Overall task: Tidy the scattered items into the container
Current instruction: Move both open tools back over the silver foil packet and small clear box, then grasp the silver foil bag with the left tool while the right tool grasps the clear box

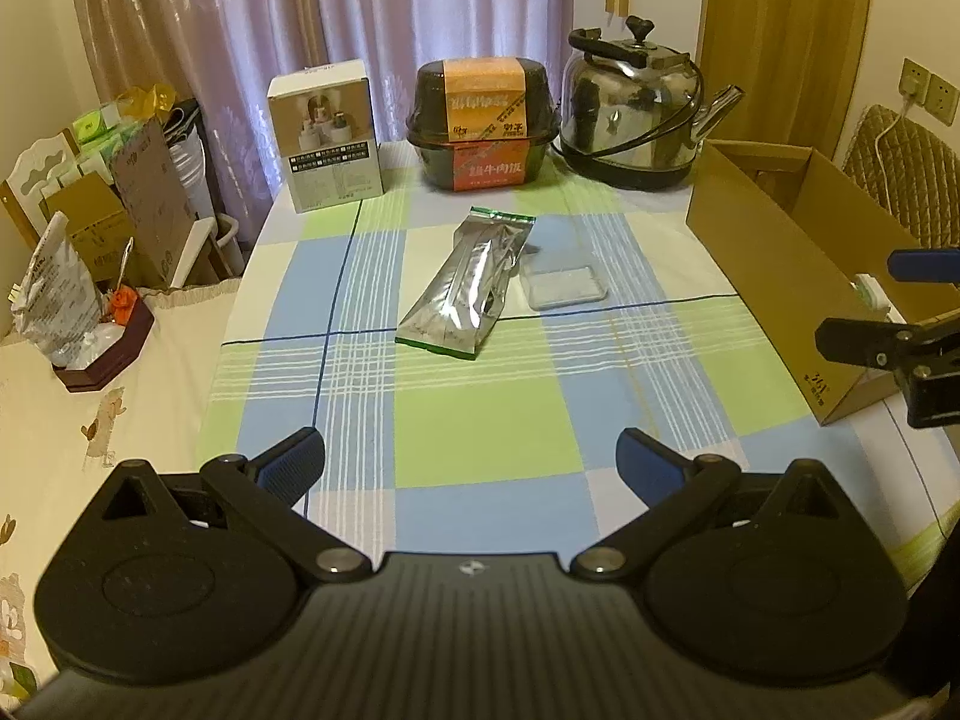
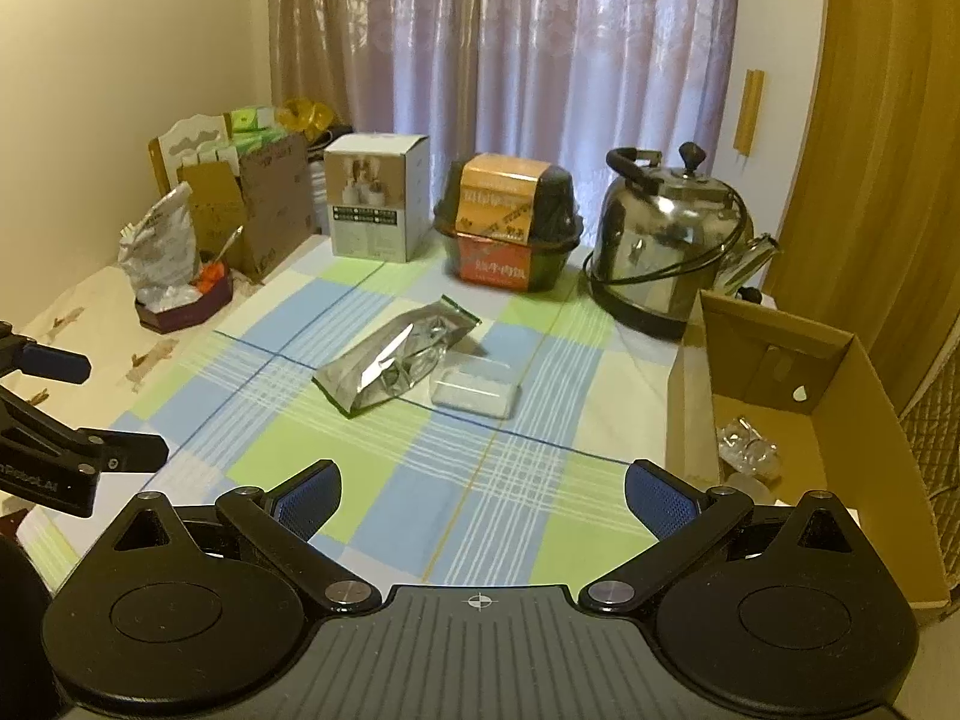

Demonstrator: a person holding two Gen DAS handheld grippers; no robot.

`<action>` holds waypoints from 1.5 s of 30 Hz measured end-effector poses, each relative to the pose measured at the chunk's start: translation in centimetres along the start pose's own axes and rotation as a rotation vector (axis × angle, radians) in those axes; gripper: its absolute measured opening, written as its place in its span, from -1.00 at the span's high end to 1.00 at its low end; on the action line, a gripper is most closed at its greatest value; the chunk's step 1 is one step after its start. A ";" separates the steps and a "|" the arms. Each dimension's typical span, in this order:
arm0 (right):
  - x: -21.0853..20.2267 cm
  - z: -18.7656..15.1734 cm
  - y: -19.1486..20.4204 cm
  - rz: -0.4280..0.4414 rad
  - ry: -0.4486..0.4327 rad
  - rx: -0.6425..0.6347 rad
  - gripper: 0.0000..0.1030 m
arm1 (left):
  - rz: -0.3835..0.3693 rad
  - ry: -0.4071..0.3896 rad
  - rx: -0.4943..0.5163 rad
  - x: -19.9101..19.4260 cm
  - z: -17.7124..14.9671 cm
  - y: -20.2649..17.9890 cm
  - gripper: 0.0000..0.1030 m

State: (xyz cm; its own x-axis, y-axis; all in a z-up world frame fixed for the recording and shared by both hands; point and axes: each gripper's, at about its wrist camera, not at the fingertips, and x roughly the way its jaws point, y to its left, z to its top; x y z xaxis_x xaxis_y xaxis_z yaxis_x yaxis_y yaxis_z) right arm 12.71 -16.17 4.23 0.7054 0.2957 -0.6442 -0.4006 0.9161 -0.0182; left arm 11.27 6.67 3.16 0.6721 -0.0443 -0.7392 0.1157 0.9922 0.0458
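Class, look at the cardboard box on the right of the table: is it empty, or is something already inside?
Not empty. The right wrist view shows the cardboard box open-topped, with crinkled clear plastic items on its floor.

The table under a blue, green and white checked cloth [image 1: 480, 420] carried a silver foil pouch [image 1: 465, 288] and a clear flat plastic box [image 1: 564, 285] near its middle, touching. An open brown cardboard box [image 1: 774, 276] stood at the right edge.

A white carton [image 1: 327, 135], a black lidded food bowl [image 1: 483, 123] and a steel kettle [image 1: 633, 105] lined the far edge.

Both wrist views look forward over the checked tablecloth [image 1: 480, 420], perhaps side by side, sharing the foil pouch [image 2: 396, 363].
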 end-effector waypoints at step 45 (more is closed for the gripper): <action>25.5 6.2 -2.2 0.265 0.284 -0.627 -1.00 | -0.110 0.014 0.294 21.0 6.7 1.1 -0.97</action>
State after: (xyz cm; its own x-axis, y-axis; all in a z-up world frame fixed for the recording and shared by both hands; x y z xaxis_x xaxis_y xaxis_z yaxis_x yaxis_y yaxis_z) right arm 35.17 -8.94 -7.37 0.3940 0.3266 -0.8591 -0.8557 0.4715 -0.2132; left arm 30.37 6.06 -7.83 0.6341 -0.1454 -0.7594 0.3946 0.9055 0.1560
